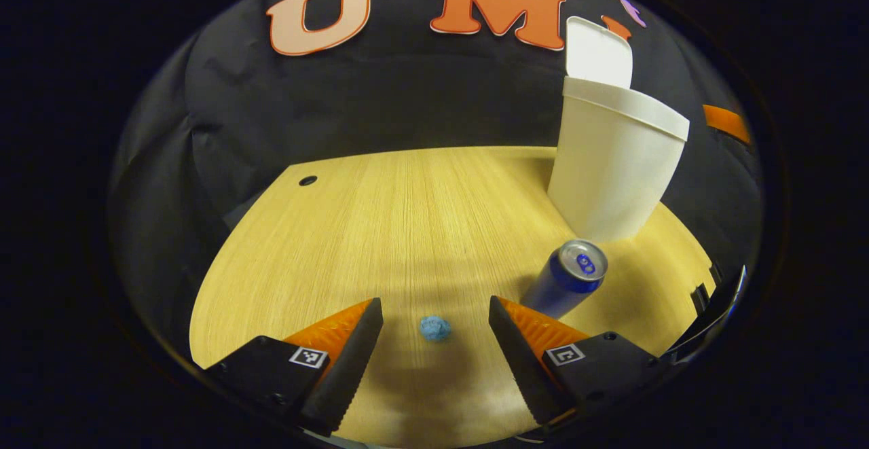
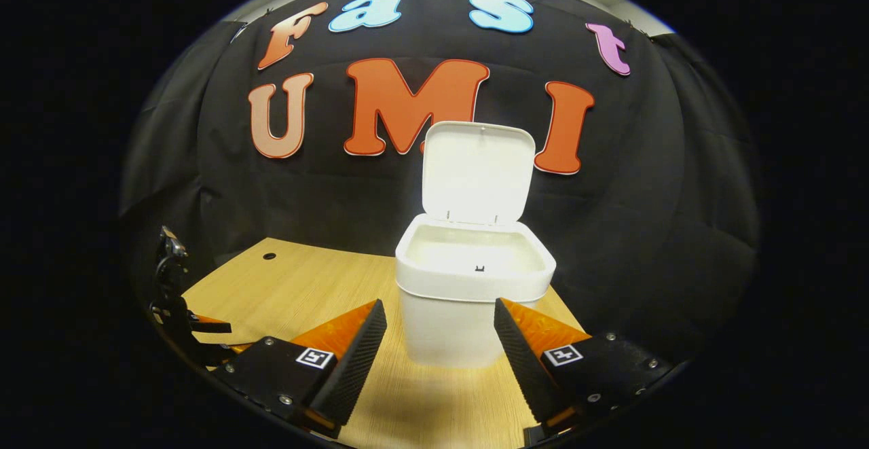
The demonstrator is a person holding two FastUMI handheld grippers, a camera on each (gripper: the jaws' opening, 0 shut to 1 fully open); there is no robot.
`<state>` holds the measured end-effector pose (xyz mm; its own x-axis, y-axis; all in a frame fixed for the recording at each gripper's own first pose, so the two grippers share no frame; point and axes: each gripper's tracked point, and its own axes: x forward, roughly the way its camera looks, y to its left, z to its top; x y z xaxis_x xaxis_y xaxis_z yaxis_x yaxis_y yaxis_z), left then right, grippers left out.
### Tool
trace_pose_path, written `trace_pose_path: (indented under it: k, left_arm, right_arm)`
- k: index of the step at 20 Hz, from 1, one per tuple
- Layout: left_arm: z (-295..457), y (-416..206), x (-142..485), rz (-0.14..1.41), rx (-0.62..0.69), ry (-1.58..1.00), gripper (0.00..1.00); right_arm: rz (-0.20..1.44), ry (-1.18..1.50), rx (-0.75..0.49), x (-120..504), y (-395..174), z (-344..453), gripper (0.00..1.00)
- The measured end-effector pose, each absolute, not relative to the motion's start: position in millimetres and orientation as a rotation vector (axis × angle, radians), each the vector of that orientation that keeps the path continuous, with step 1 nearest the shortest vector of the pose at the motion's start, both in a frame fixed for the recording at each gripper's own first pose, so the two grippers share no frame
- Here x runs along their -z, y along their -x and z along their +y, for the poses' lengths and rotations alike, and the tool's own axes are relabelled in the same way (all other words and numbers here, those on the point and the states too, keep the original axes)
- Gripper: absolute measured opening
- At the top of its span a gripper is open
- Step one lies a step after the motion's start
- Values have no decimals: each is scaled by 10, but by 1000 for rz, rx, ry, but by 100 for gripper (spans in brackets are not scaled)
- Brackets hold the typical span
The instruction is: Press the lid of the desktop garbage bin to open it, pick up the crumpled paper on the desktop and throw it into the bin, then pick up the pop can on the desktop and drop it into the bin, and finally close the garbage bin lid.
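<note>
Fingers of both the left gripper [image 1: 434, 313] and right gripper [image 2: 440, 313] spread apart; bin [image 2: 475, 286] lid [image 2: 475, 170] up, no readable label.

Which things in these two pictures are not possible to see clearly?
- Bin bottom inside: right gripper view, hidden by its own rim.
- Pop can base: left gripper view, behind one of the left gripper fingers.
- Crumpled paper: left gripper view, too small to show folds.
- Lid hinge: left gripper view, behind the bin wall.

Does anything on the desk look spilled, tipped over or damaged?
Nothing stands out. The bin stands upright with its lid raised, the pop can is upright beside it, and the crumpled paper lies on the desk.
</note>
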<state>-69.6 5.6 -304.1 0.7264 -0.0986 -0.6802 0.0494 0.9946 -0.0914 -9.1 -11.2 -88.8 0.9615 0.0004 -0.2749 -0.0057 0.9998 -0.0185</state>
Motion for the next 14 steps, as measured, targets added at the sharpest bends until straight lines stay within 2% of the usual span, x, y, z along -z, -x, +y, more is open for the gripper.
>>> trace_pose_path:
  k: [14]
  left_arm:
    - [-56, 664, 3625, 745, 180, 20, 99]
  right_arm:
    - [376, 54, 5, 1144, 282, 174, 99]
